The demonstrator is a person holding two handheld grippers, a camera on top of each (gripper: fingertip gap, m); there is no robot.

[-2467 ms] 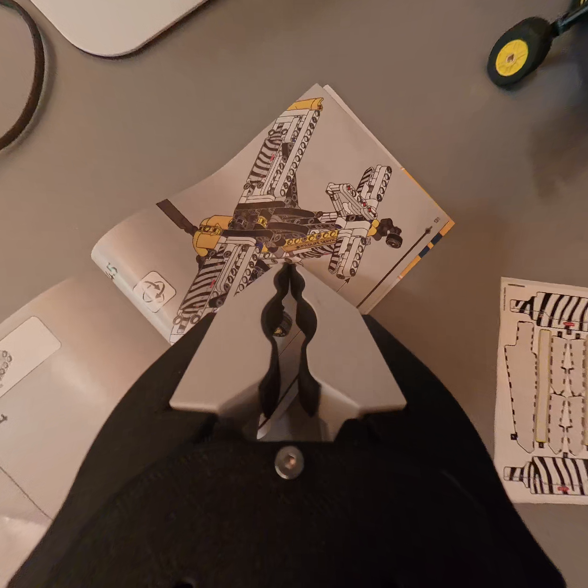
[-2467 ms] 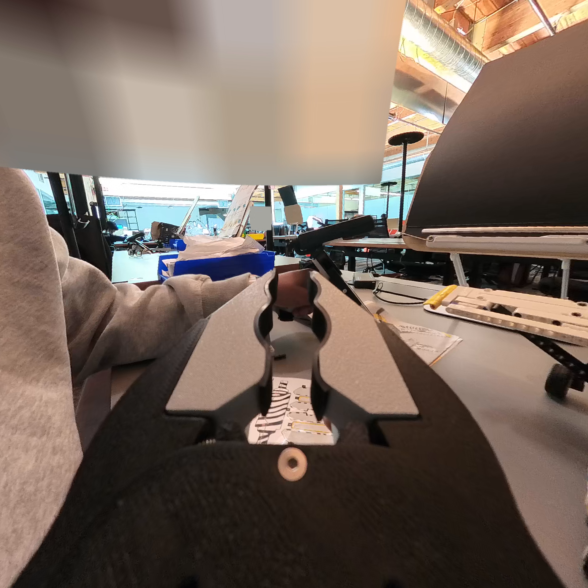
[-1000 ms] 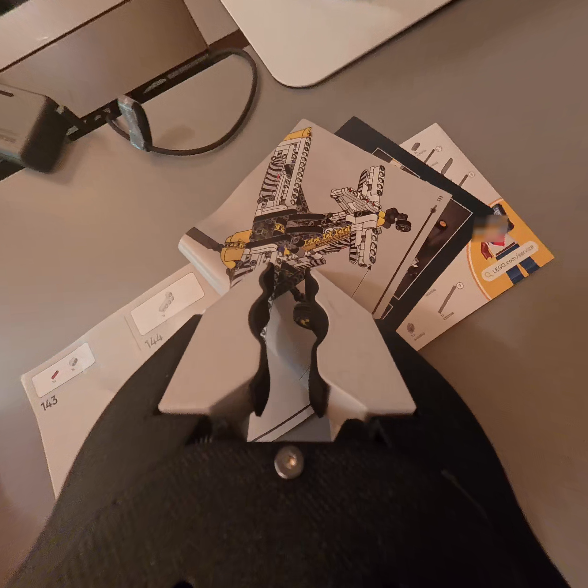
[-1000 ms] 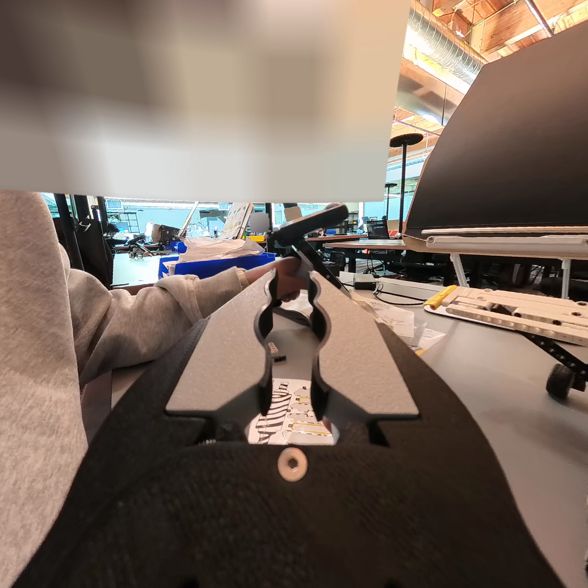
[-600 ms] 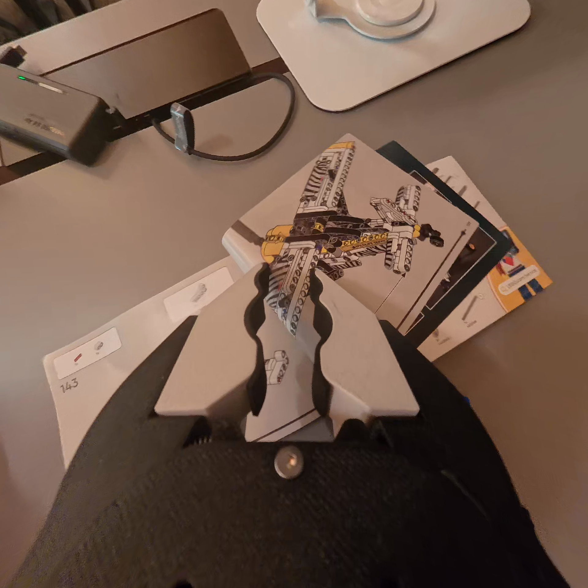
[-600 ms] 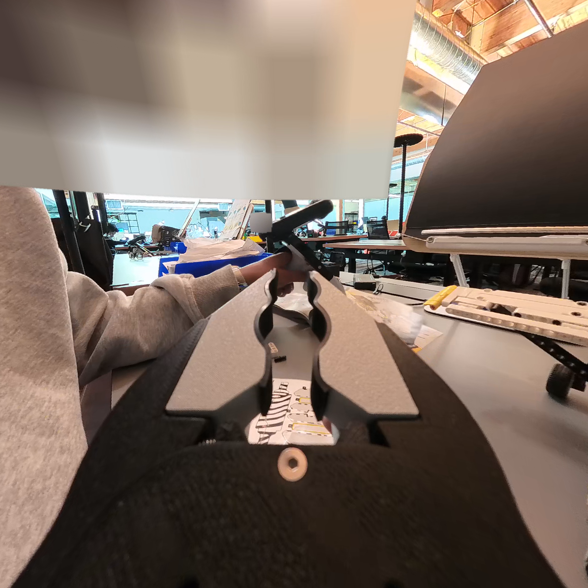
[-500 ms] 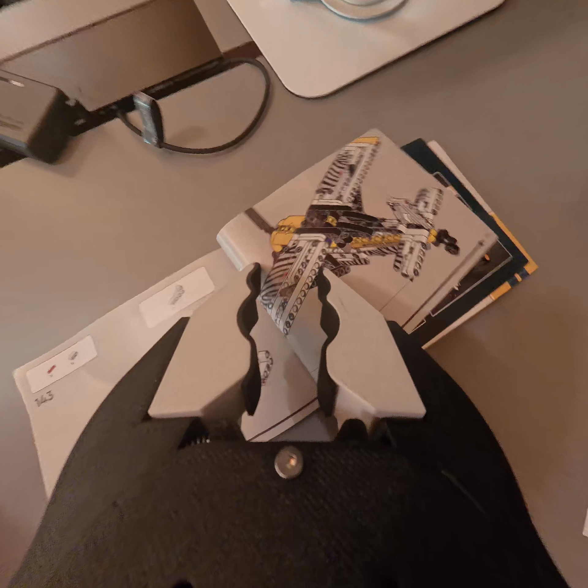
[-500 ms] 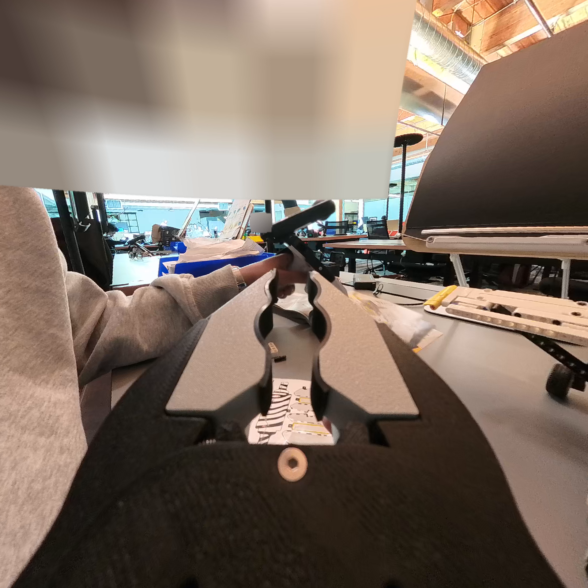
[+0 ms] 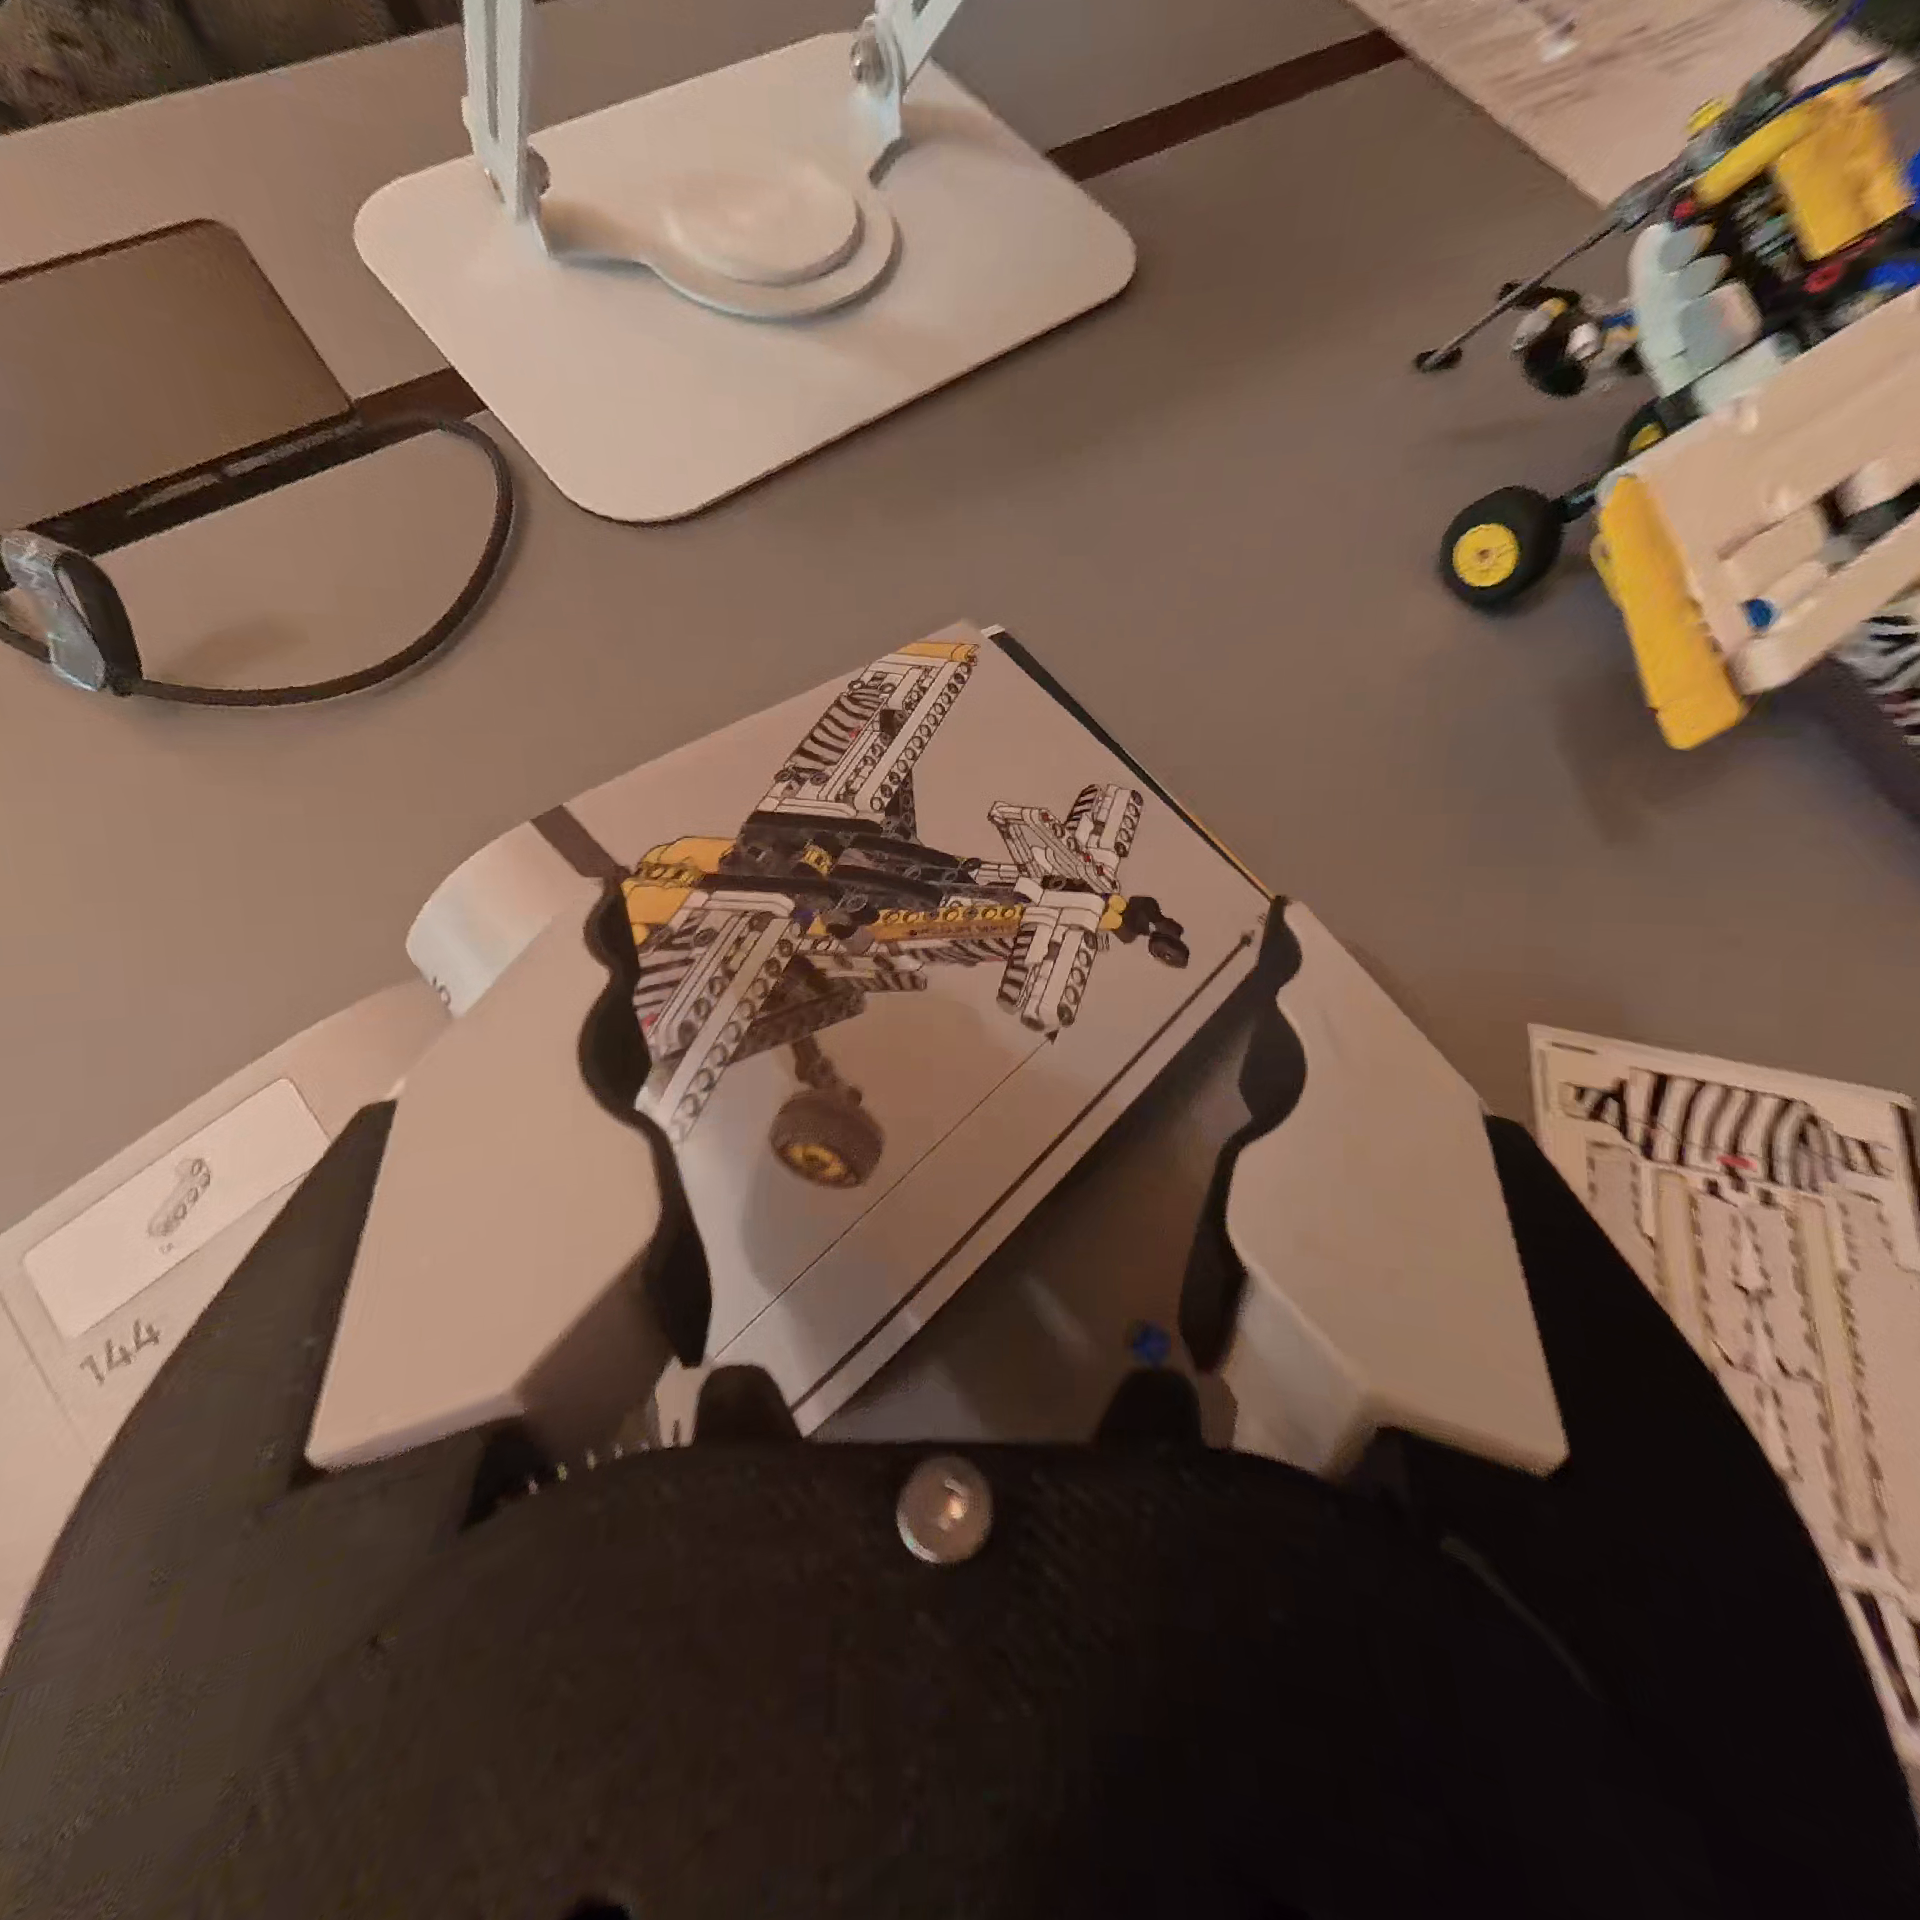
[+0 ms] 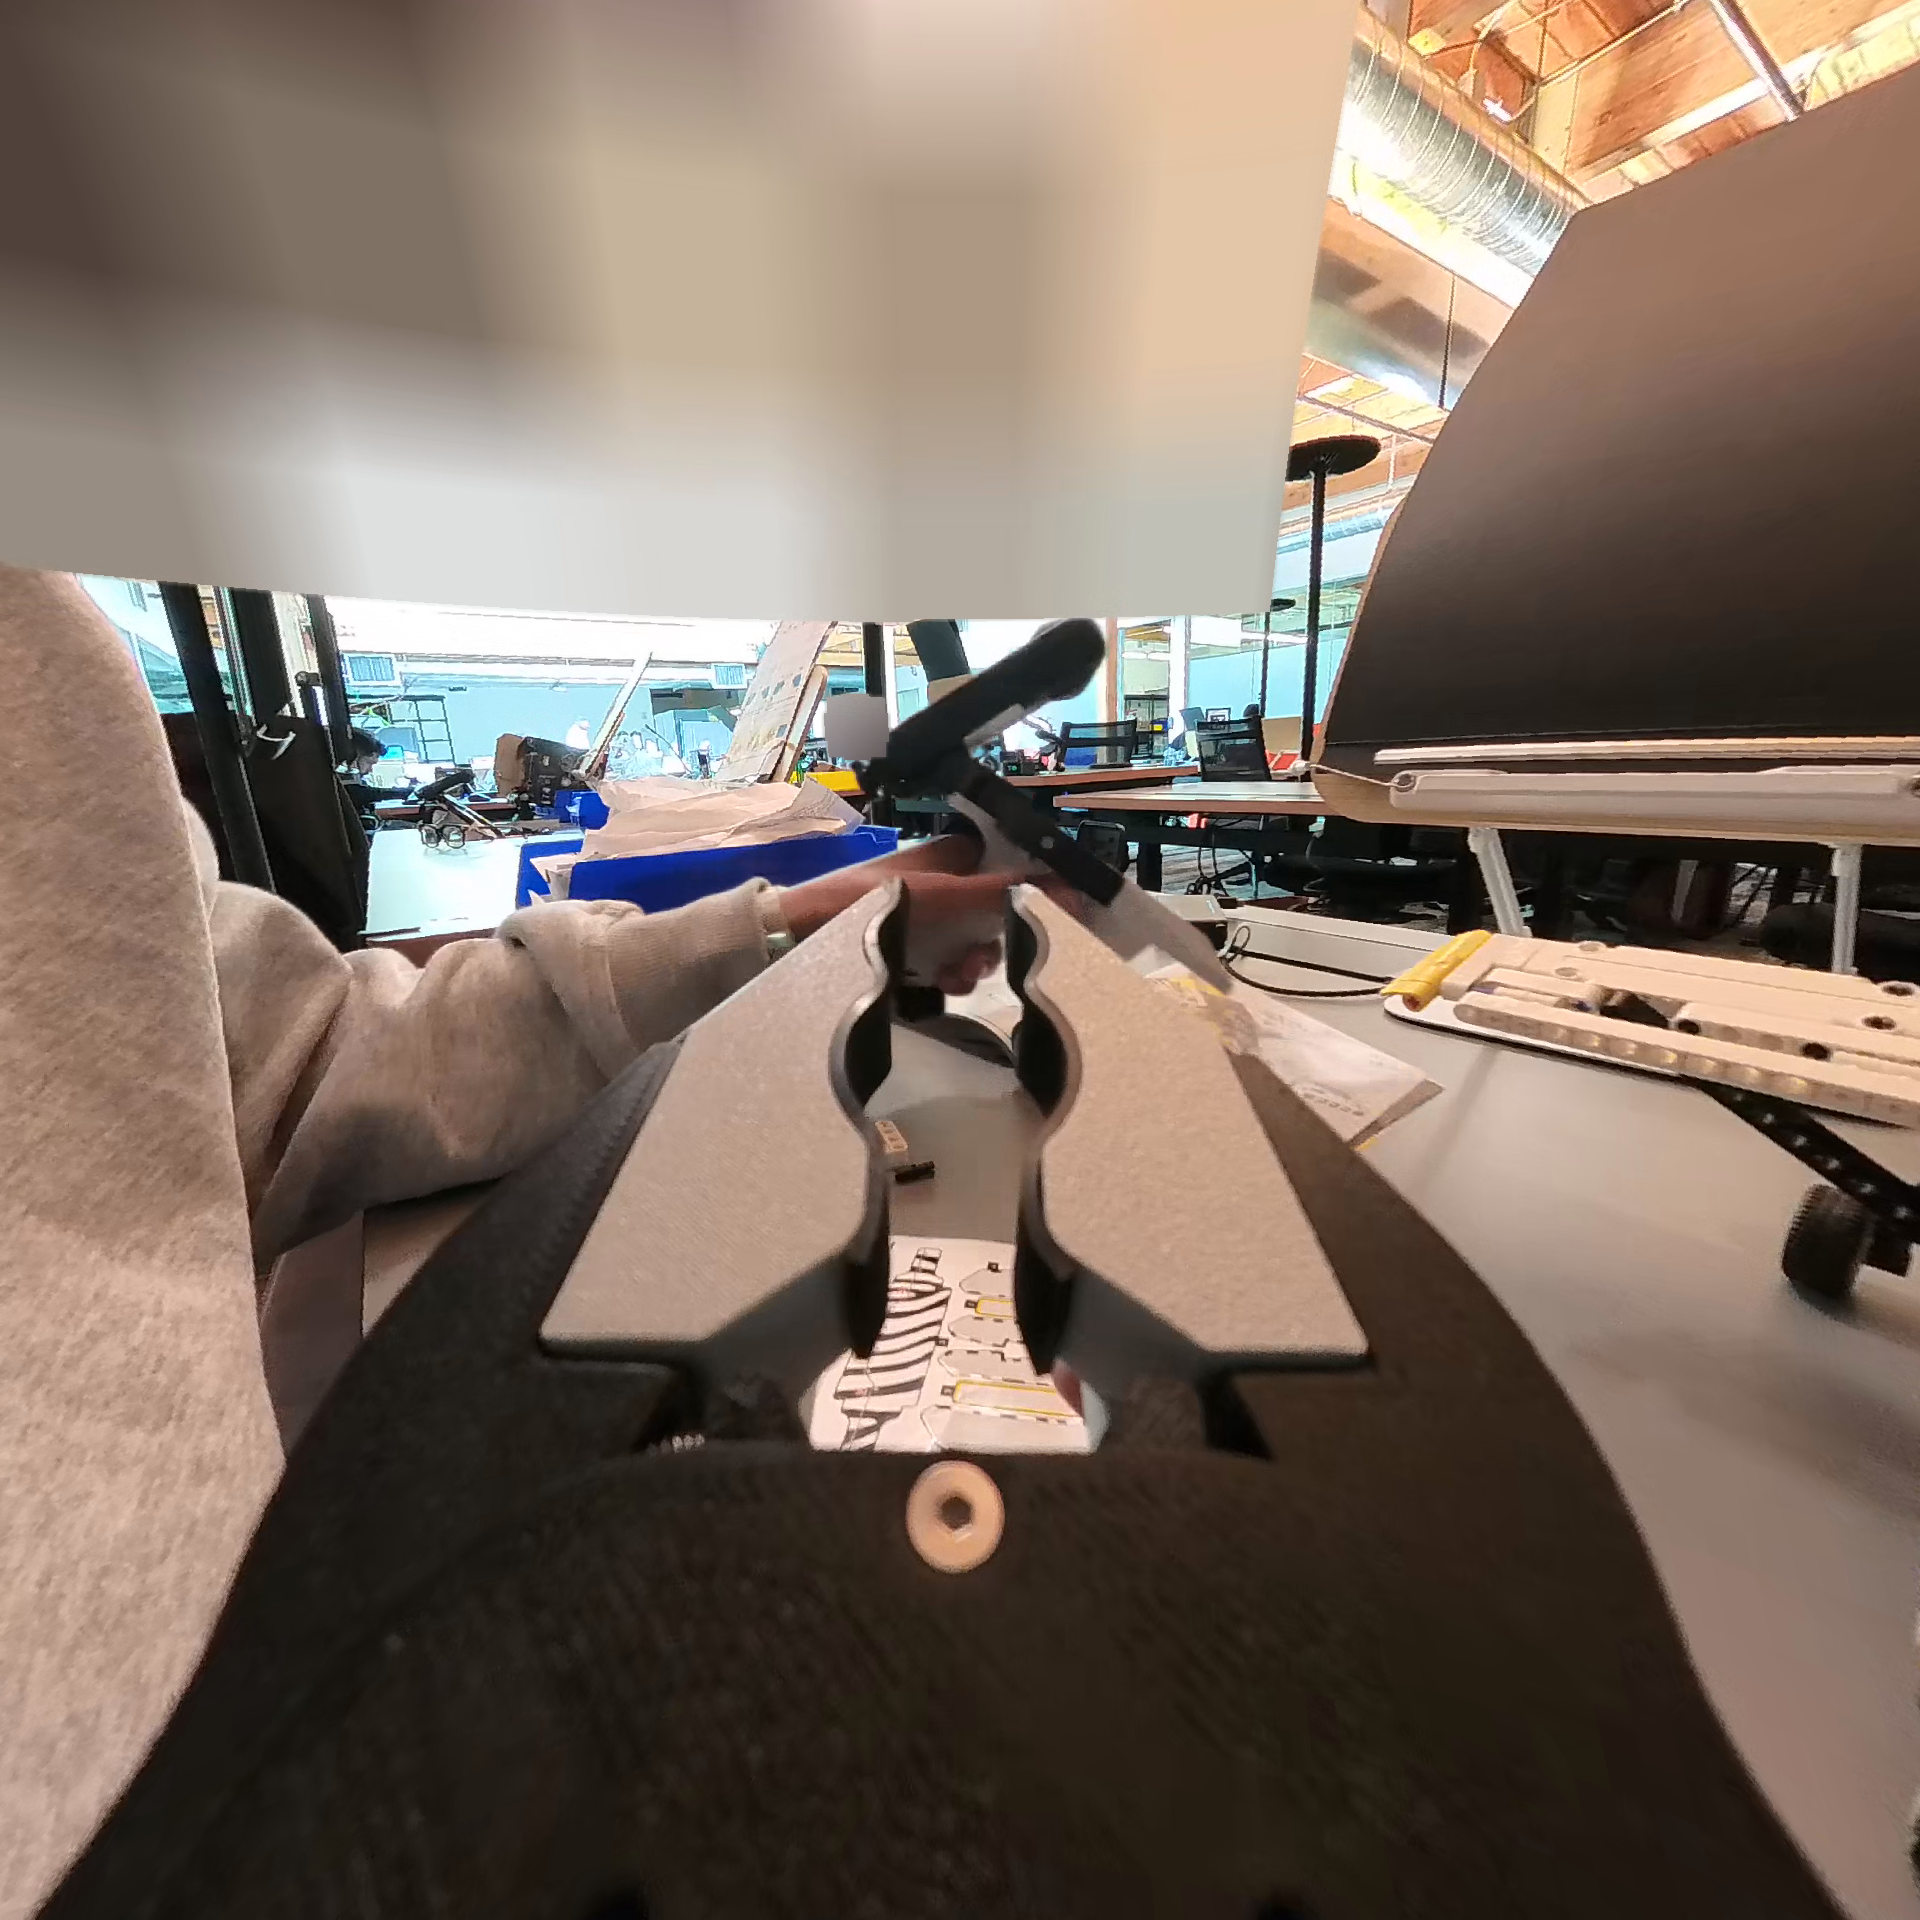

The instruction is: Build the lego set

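Note:
My left gripper (image 9: 942, 920) is wide open just above the open instruction booklet (image 9: 1039, 1091), whose page shows a zebra-striped plane; nothing is held. The part-built white, yellow and black lego plane (image 9: 1756, 416) stands at the far right, on a yellow-hubbed wheel (image 9: 1496, 545). A zebra sticker sheet (image 9: 1714, 1195) lies to the right of the booklet. My right gripper (image 10: 958, 909) is held above the table, its jaws a little apart and empty. Under it lie the sticker sheet (image 10: 956, 1340) and two small loose pieces (image 10: 902, 1148). The plane's wing (image 10: 1662, 1013) is to its right.
A white monitor stand base (image 9: 748, 260), a dark flat box (image 9: 156, 343) and a black cable (image 9: 343, 665) lie behind the booklet. In the right wrist view a black monitor (image 10: 1662, 468) stands at the right, with a grey sleeve (image 10: 416, 1018) and a blue bin (image 10: 707, 862) at the left.
My left gripper held the booklet page between its fingers and has opened wide, letting the page go. It has swung right so the lego plane shows. The right gripper has stayed still.

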